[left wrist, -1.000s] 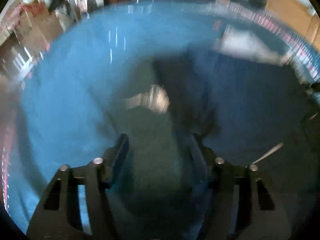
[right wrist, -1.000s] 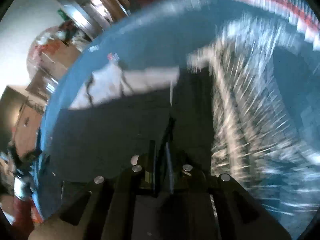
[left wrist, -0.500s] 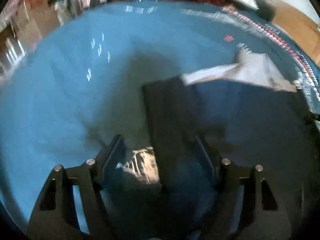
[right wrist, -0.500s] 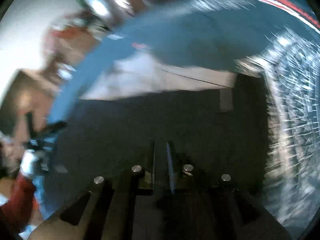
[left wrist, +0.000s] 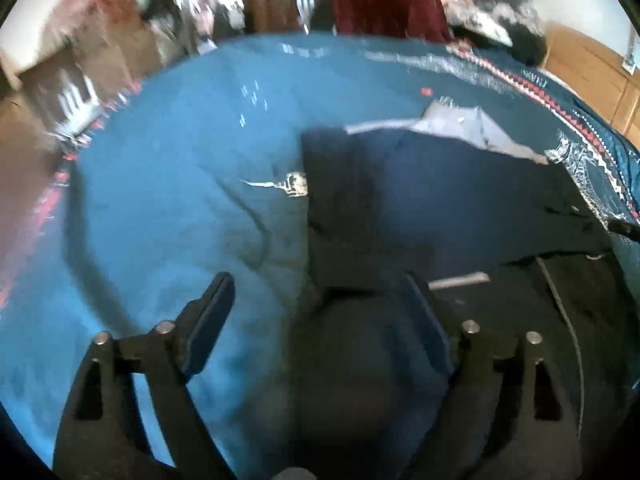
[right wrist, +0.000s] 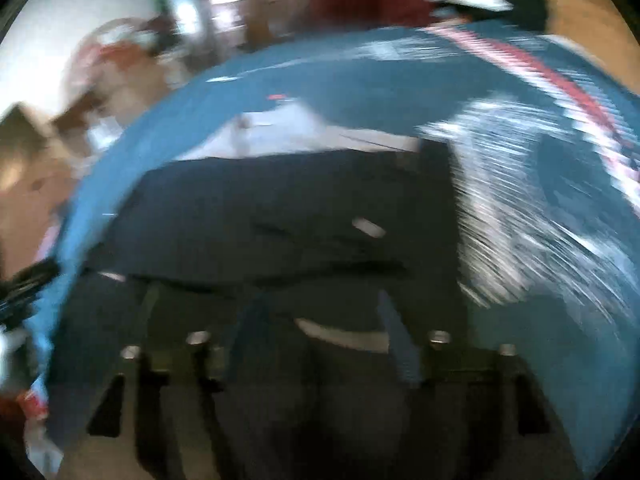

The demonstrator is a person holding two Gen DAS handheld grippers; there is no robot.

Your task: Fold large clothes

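Both tongs are spread and empty: the left tongs (left wrist: 316,304) straddle the near edge of the dark garment (left wrist: 460,208), the right tongs (right wrist: 320,320) hover over its other end. It lies flat on the blue bed (left wrist: 160,184), part folded, pale lining (left wrist: 472,128) showing at the far edge. It looks soft, limp and fairly heavy; I'd pinch a corner or hem. The right view is smeared, and the near cloth is cut off.
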